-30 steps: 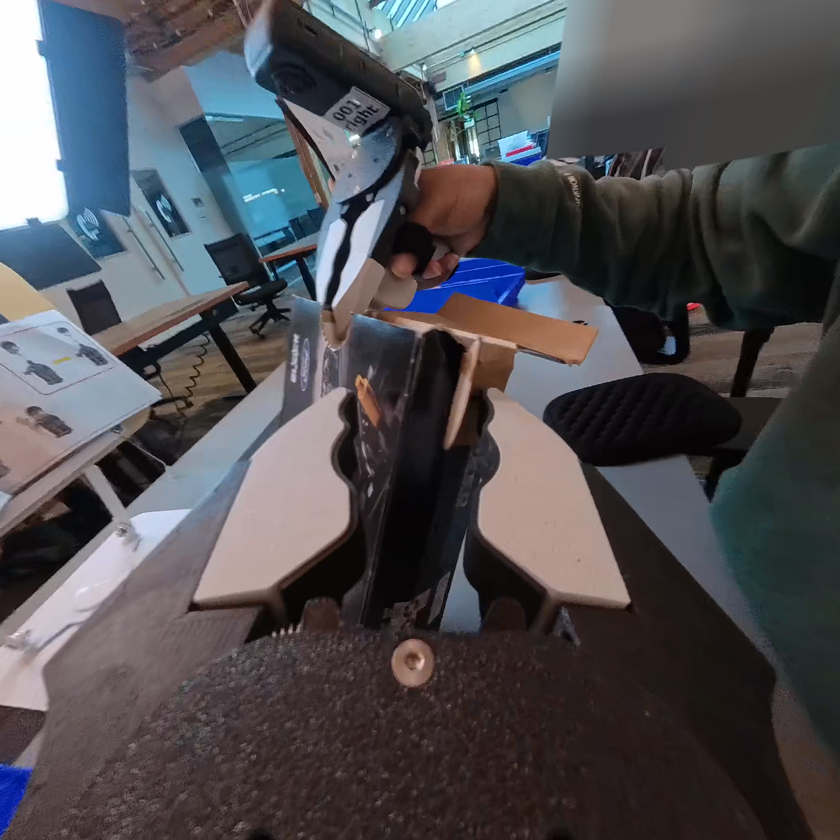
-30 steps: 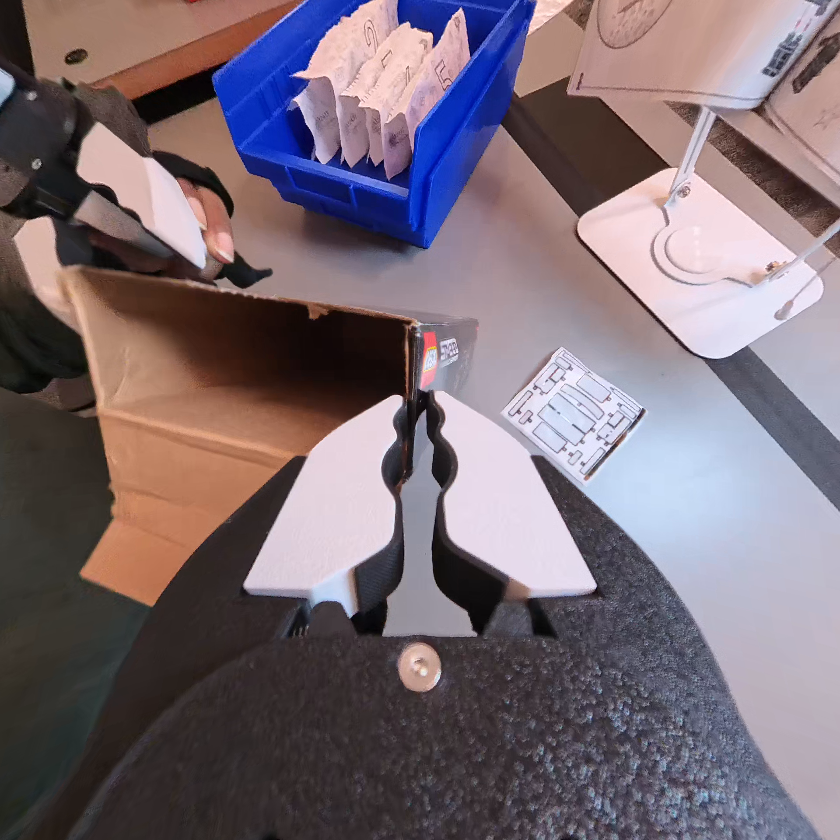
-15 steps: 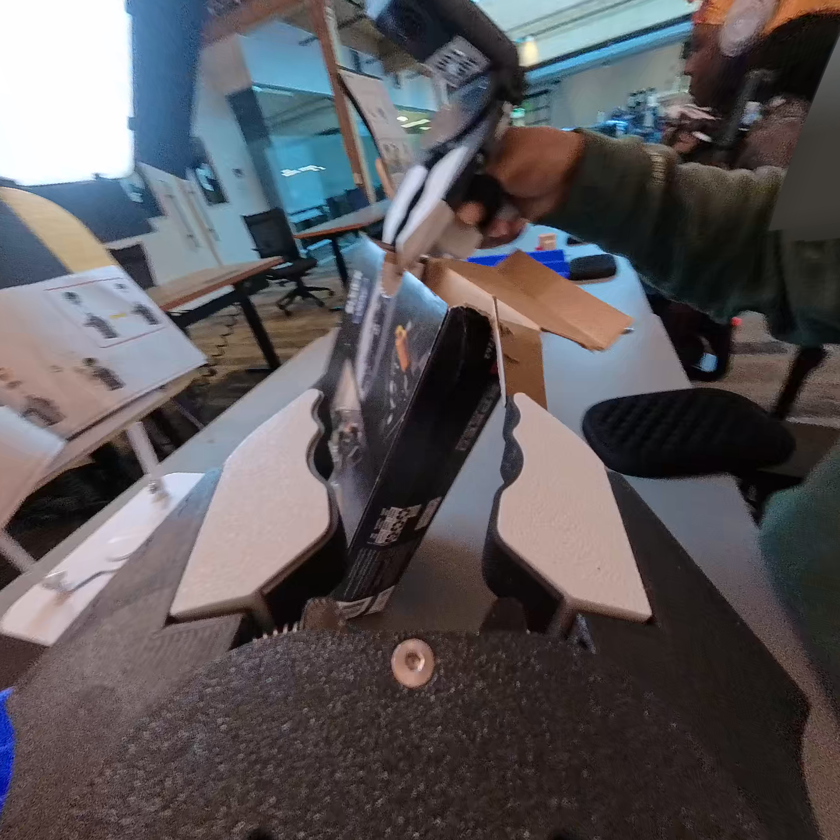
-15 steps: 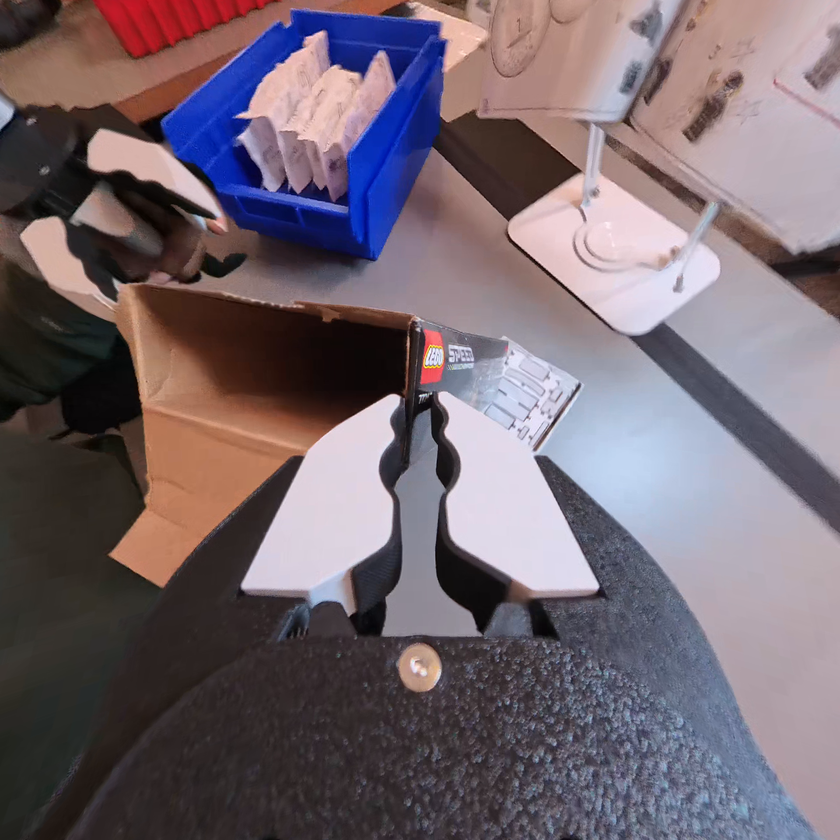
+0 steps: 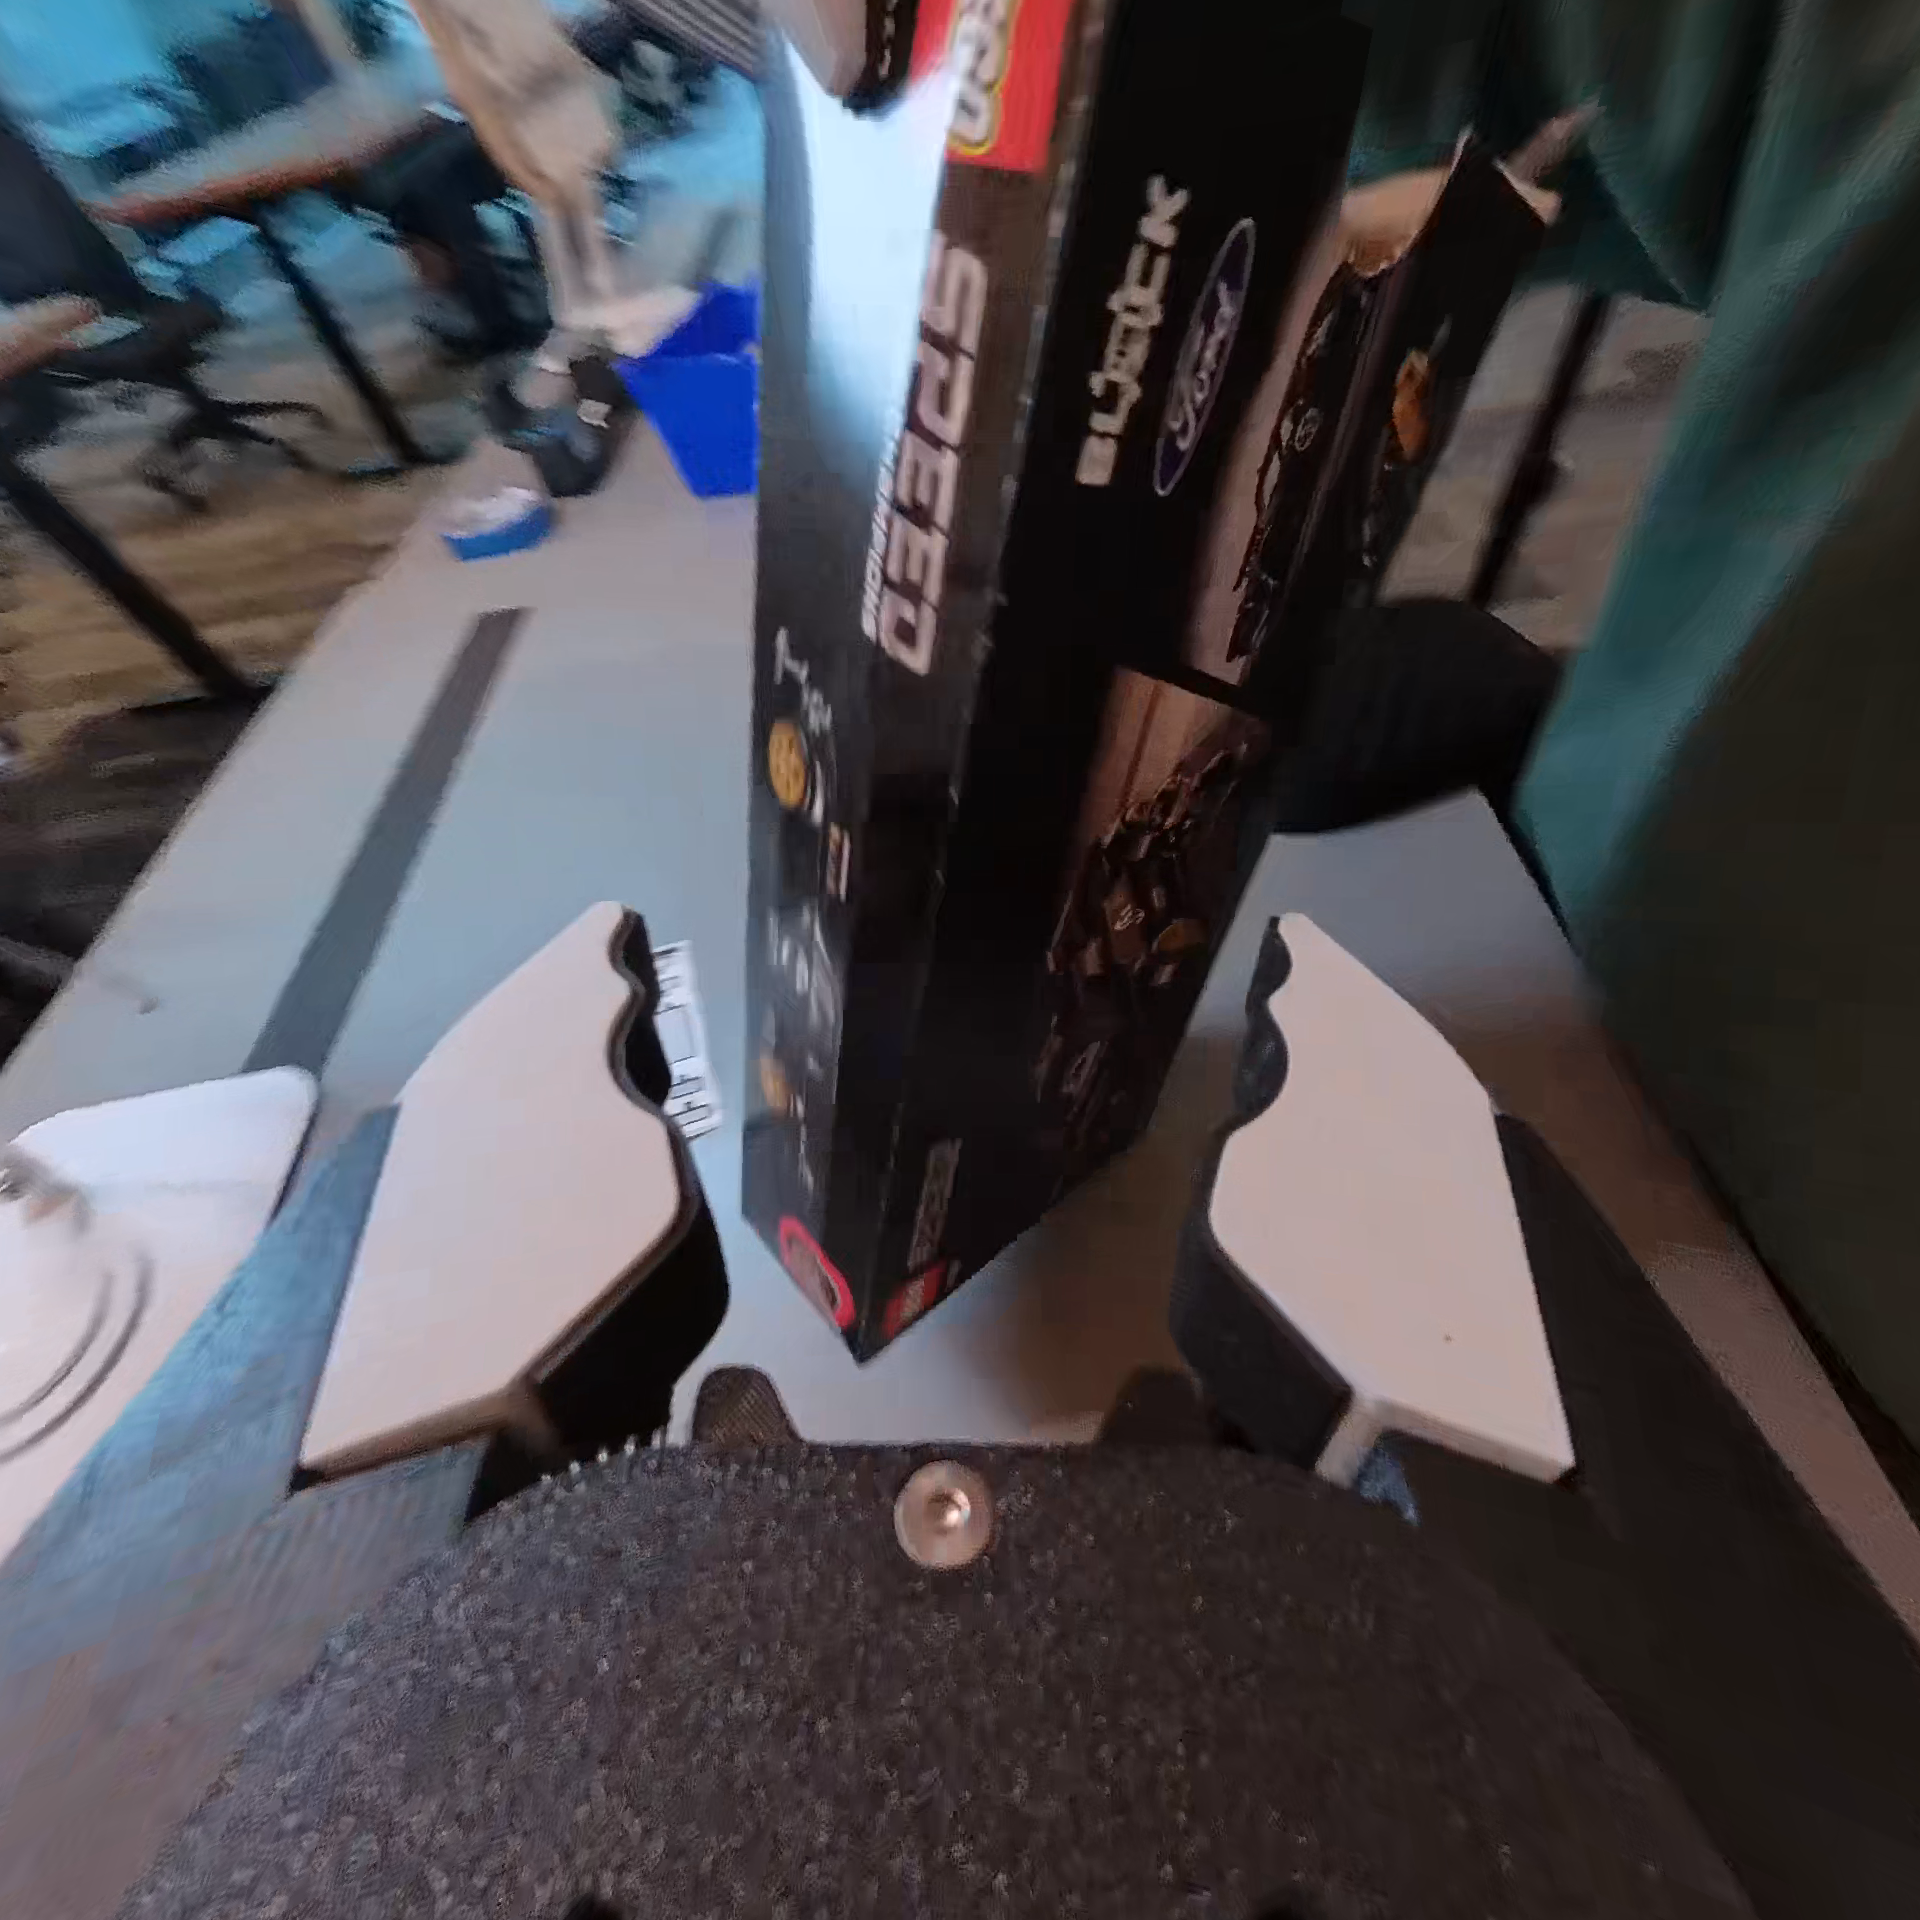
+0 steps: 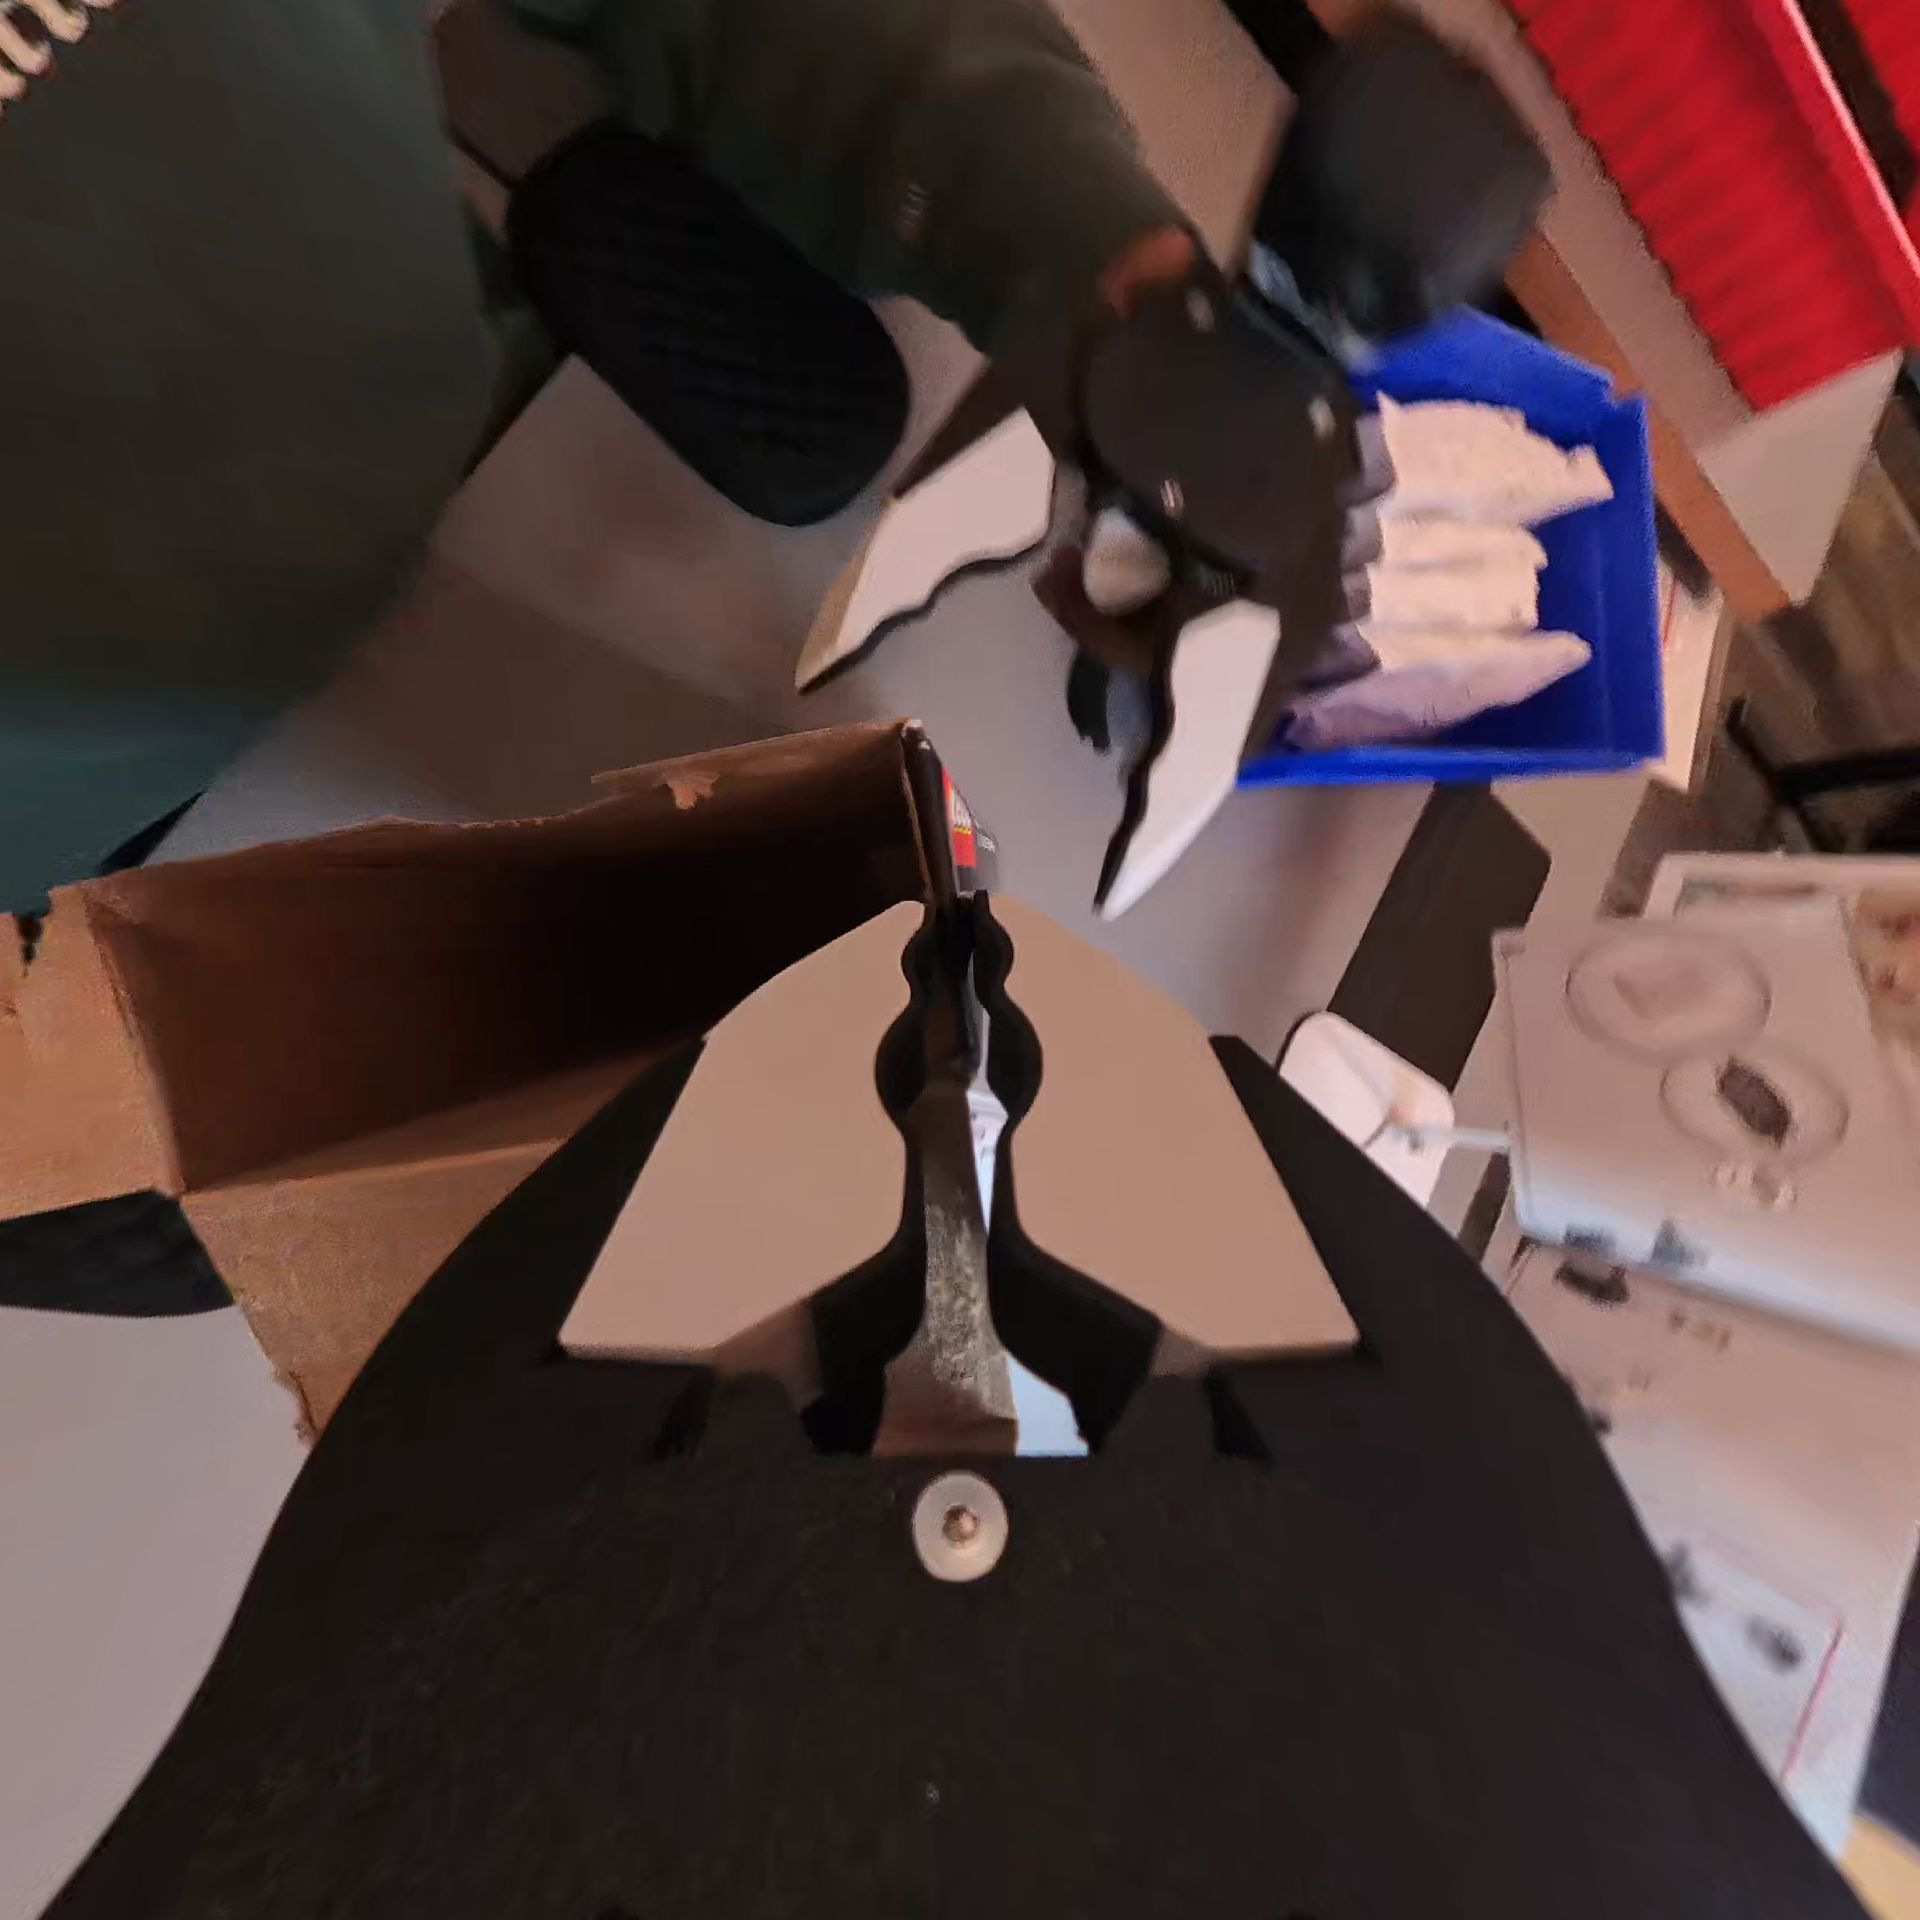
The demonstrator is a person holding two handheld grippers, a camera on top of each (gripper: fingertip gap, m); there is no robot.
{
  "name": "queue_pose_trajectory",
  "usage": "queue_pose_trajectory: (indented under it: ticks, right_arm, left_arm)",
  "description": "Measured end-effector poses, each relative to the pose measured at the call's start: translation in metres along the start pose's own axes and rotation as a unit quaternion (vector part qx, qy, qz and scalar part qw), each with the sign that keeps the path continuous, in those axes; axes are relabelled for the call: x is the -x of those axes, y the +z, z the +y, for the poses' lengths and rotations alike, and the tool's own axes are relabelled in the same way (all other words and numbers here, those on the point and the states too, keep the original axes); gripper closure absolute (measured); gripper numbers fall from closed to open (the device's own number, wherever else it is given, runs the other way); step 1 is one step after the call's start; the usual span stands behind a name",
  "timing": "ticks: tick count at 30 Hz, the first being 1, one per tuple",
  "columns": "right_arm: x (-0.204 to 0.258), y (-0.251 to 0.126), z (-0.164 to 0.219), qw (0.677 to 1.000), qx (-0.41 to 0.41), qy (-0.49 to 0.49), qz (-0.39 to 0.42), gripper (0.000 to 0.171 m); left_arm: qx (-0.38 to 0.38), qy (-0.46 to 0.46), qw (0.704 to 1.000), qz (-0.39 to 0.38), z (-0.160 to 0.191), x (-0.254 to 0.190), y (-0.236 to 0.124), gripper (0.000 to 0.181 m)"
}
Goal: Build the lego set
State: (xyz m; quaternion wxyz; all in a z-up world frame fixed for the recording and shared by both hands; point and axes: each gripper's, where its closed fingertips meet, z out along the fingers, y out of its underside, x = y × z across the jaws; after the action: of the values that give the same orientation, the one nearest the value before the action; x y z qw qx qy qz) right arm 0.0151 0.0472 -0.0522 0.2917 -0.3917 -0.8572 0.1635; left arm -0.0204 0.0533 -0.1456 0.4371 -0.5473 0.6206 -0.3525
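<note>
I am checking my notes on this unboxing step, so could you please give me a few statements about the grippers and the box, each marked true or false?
1. The right gripper is shut on the rim of the black cardboard lego box. True.
2. The left gripper grips the box. False: it is open, its fingers clear of the box.
3. The box end facing the right wrist view is sealed. False: it is open.
4. White bags sit in the blue plastic bin. True.
</note>
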Motion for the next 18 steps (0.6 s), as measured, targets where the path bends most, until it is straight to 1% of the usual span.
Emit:
queue_pose_trajectory:
  ticks: [1, 2, 3, 5, 6, 8, 9, 11, 12, 14, 15, 16, 18]
  right_arm:
    - [0.002, 0.005, -0.012, 1.000, -0.003, -0.022, -0.007, 0.165]
    - [0.005, 0.010, -0.022, 0.999, -0.007, -0.040, -0.014, 0.165]
    - [0.007, 0.014, -0.029, 0.998, -0.007, -0.053, -0.016, 0.165]
    - [0.010, 0.020, -0.039, 0.997, -0.018, -0.068, -0.019, 0.165]
    - [0.011, 0.020, -0.040, 0.998, -0.027, -0.063, -0.014, 0.165]
    - [0.007, 0.014, -0.036, 0.999, -0.032, -0.038, 0.015, 0.163]
    - [0.002, 0.007, -0.035, 0.998, -0.047, -0.011, 0.045, 0.158]
    - [-0.011, -0.025, -0.031, 0.987, -0.107, 0.049, 0.110, 0.158]
    - [-0.018, -0.047, -0.024, 0.975, -0.138, 0.080, 0.152, 0.153]
    - [-0.023, -0.085, 0.009, 0.950, -0.160, 0.145, 0.224, 0.143]
    - [-0.020, -0.096, 0.037, 0.940, -0.146, 0.180, 0.252, 0.138]
    - [-0.013, -0.099, 0.072, 0.931, -0.113, 0.214, 0.273, 0.137]
    - [0.015, -0.088, 0.153, 0.917, -0.017, 0.272, 0.293, 0.135]
  left_arm:
    - [0.013, 0.008, 0.999, 0.039, 0.001, -0.008, 0.006, 0.069]
    - [0.024, 0.012, 0.997, 0.075, 0.002, -0.015, 0.012, 0.068]
    - [0.037, 0.020, 0.995, 0.095, 0.004, -0.019, 0.018, 0.070]
    - [0.051, 0.045, 0.989, 0.133, 0.008, -0.031, 0.028, 0.085]
    - [0.037, 0.046, 0.988, 0.141, 0.005, -0.037, 0.030, 0.097]
    - [0.017, 0.035, 0.993, 0.108, 0.003, -0.033, 0.034, 0.100]
    - [0.009, 0.026, 0.996, 0.089, 0.003, -0.030, 0.032, 0.100]
    - [-0.005, 0.019, 0.999, 0.042, 0.008, -0.023, 0.026, 0.100]
    - [-0.012, 0.019, 1.000, 0.014, 0.010, -0.020, 0.021, 0.100]
    - [-0.016, 0.019, 0.998, -0.059, 0.016, -0.010, 0.009, 0.101]
    - [-0.014, 0.022, 0.995, -0.093, 0.019, -0.006, 0.002, 0.101]
    - [-0.013, 0.027, 0.992, -0.123, 0.021, -0.004, -0.005, 0.101]
    - [-0.009, 0.032, 0.982, -0.185, 0.028, 0.003, -0.017, 0.100]
